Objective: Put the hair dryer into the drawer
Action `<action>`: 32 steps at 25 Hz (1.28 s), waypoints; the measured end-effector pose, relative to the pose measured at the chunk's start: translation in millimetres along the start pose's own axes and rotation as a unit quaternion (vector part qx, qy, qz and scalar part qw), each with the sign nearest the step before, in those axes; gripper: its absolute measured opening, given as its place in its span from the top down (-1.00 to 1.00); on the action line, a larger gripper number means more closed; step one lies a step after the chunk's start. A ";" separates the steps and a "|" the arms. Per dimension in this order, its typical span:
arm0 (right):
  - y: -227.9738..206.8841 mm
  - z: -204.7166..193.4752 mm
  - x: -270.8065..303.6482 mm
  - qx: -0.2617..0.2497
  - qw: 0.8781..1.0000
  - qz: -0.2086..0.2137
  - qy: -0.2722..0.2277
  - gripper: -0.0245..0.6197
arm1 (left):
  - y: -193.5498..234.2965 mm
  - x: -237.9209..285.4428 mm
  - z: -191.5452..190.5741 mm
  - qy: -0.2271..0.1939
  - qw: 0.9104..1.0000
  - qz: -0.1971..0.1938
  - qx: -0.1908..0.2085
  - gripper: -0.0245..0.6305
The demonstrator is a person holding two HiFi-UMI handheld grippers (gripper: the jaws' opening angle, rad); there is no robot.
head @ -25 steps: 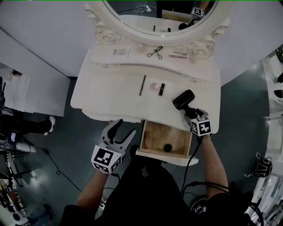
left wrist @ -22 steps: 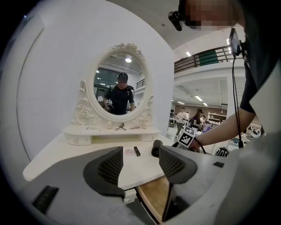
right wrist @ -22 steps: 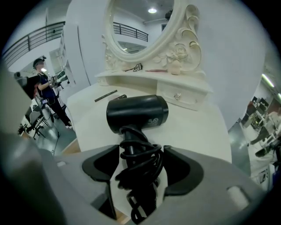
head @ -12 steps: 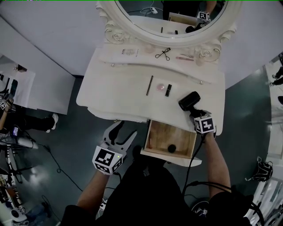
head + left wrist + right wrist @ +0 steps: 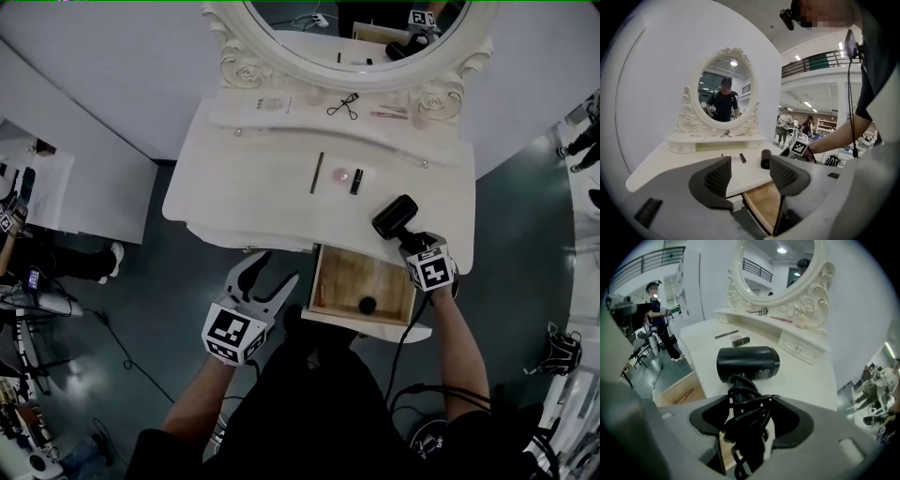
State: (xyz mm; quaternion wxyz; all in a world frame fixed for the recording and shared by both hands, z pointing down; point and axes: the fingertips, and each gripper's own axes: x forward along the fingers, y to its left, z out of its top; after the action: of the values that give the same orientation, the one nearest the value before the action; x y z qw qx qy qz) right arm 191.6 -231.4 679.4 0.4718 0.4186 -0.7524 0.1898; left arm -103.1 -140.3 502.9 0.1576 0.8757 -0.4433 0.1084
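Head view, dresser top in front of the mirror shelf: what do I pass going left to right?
thin dark stick → pink round item → small black tube → hair dryer

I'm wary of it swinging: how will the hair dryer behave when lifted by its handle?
Probably top-heavy: the hair dryer has its bulky barrel beyond the right gripper, whose jaws have just been closing on the handle. The cord wound around that handle looks springy, so the grip may slip. The round barrel could roll.

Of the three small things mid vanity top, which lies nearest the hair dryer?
The short dark tube, rightmost of the row; the pink disc and thin dark stick lie farther left.
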 end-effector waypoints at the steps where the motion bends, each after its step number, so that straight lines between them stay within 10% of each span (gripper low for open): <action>1: 5.9 -1.5 -3.1 -0.006 1.000 0.003 -0.001 0.07 | -1.8 0.0 -0.4 0.000 1.000 -0.003 0.001 0.16; 32: 180.8 -55.6 -14.8 -0.198 0.967 0.160 -0.013 0.08 | -28.9 -3.9 -40.9 0.037 0.998 -0.040 -0.007 0.16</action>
State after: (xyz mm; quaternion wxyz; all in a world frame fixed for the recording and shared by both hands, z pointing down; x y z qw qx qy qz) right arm 79.0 -82.5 713.2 0.4990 0.1937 -0.8383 0.1040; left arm -84.0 -106.0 534.3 0.1840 0.8869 -0.4027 0.1317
